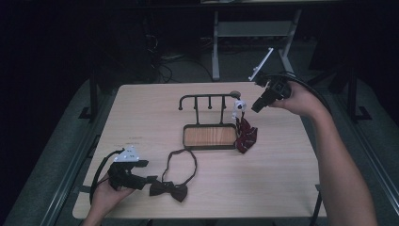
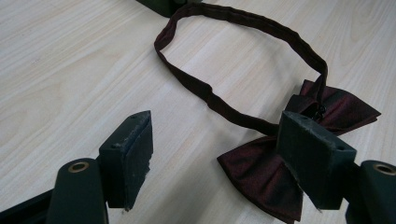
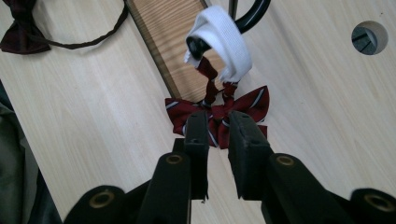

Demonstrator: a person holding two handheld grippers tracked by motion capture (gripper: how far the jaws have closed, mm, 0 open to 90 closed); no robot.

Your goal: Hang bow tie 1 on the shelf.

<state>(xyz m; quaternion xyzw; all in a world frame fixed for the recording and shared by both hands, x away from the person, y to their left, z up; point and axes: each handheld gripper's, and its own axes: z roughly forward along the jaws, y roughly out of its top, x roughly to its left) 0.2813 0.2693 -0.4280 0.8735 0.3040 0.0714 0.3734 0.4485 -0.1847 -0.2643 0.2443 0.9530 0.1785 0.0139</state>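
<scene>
A red striped bow tie [image 1: 244,134] [image 3: 252,100] hangs by its white band [image 1: 239,106] [image 3: 229,37] from the right hook of a black rack [image 1: 209,97]. Its lower part rests by the rack's wooden base [image 1: 210,136]. My right gripper [image 1: 256,107] [image 3: 217,119] hovers just right of that hook, its jaws a narrow gap apart with nothing between them. A dark maroon bow tie [image 1: 169,189] [image 2: 257,172] lies flat near the front edge, its strap [image 2: 243,28] looped toward the rack. My left gripper [image 1: 151,179] [image 2: 217,128] rests open beside it, one jaw over the bow's edge.
The rack has several hooks, the others bare. A round hole [image 3: 369,37] is cut in the tabletop near the far edge. Light wood table [image 1: 291,179] has free room at right and left. Dark floor and metal frame legs lie beyond.
</scene>
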